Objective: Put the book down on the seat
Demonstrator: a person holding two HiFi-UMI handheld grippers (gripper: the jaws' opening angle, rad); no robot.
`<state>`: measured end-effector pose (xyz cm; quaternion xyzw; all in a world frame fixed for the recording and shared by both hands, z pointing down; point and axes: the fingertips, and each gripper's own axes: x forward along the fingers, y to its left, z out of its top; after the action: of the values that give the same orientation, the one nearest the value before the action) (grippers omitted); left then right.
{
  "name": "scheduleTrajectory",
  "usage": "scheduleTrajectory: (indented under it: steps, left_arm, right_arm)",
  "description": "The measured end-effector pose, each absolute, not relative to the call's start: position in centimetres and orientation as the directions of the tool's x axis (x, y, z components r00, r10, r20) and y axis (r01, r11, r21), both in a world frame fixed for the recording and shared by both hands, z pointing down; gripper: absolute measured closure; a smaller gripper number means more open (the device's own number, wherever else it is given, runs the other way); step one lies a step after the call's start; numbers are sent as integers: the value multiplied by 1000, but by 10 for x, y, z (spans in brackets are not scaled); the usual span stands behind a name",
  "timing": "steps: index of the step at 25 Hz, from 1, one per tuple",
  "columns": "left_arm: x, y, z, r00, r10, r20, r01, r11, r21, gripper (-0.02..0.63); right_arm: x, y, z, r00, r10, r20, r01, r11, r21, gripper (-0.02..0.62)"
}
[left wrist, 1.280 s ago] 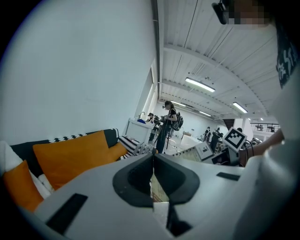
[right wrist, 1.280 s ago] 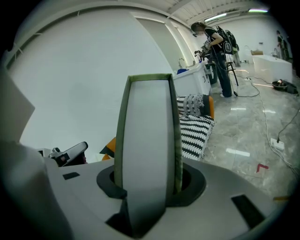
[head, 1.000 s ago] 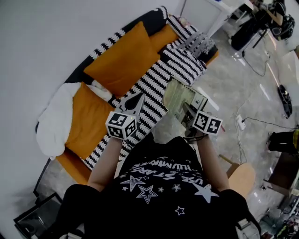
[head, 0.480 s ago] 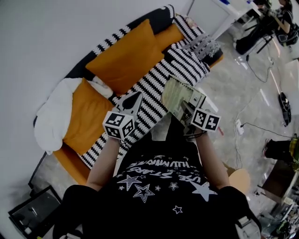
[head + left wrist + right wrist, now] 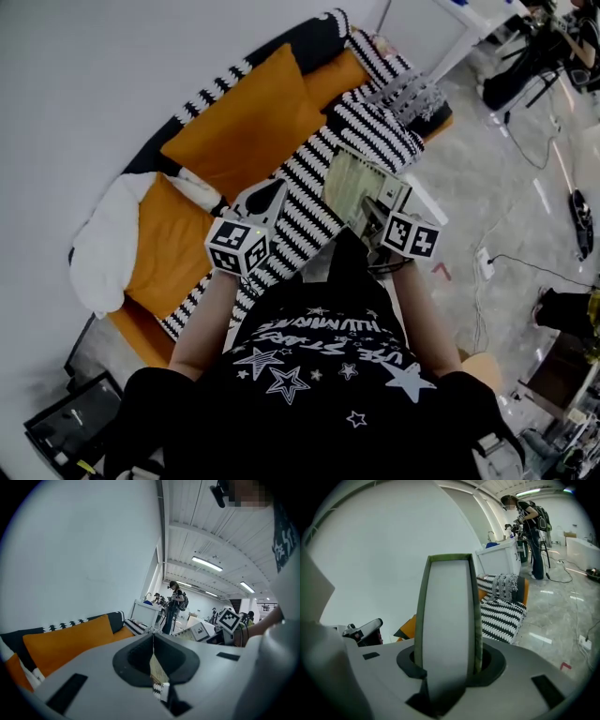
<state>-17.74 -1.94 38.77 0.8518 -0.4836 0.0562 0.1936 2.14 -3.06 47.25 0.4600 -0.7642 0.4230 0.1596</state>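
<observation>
My right gripper (image 5: pixel 373 214) is shut on a book (image 5: pixel 352 186) with a green cover. It holds the book upright over the front edge of the sofa's black-and-white striped seat (image 5: pixel 309 173). In the right gripper view the book (image 5: pixel 447 616) stands edge-on between the jaws, white pages framed by green covers, and the striped seat (image 5: pixel 501 613) lies beyond it. My left gripper (image 5: pixel 266 199) hovers over the seat to the left of the book. Its jaws meet at the tips with nothing between them, as the left gripper (image 5: pixel 153 638) view shows.
Two orange cushions (image 5: pixel 248 117) and a white pillow (image 5: pixel 101 246) lean on the sofa back. A grey knitted throw (image 5: pixel 410 94) lies at the far end of the seat. A white cabinet (image 5: pixel 501 557) and a standing person (image 5: pixel 533 531) are past the sofa. Cables (image 5: pixel 530 258) cross the floor.
Both grippers and the book have edged slightly toward the sofa. The grip on the book is the same.
</observation>
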Motion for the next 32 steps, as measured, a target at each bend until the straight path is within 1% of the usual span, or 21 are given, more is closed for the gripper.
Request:
scheduleTrajectory:
  steps: [6,10,16,25,32]
  left_arm:
    - [-134,-83,394,526,-792,310,-844,-440,307,598]
    - [-90,-129,386,554,-768,321,-831,-485,274,598]
    - [-48,-187,393,539,-760,363,-841,-470,268,598]
    - [-26,-253,425,471,-774,423,-881,-386,274,598]
    - [-11,-292,462,438,-767,469,-899,-359,252,598]
  right_arm:
    - [62,-89,484,-532,-540,652,-837,217,-502,425]
    - [97,-136,486,-537,-530,656,-833,211,-511,425]
    - [126,-187,504,-568,-488,663,-811,196,-551,425]
    - [153,-256,551,-588,-431,684,-795,156,-586,425]
    - [163,-285,605,-594,-363,718,-794,124,-595,425]
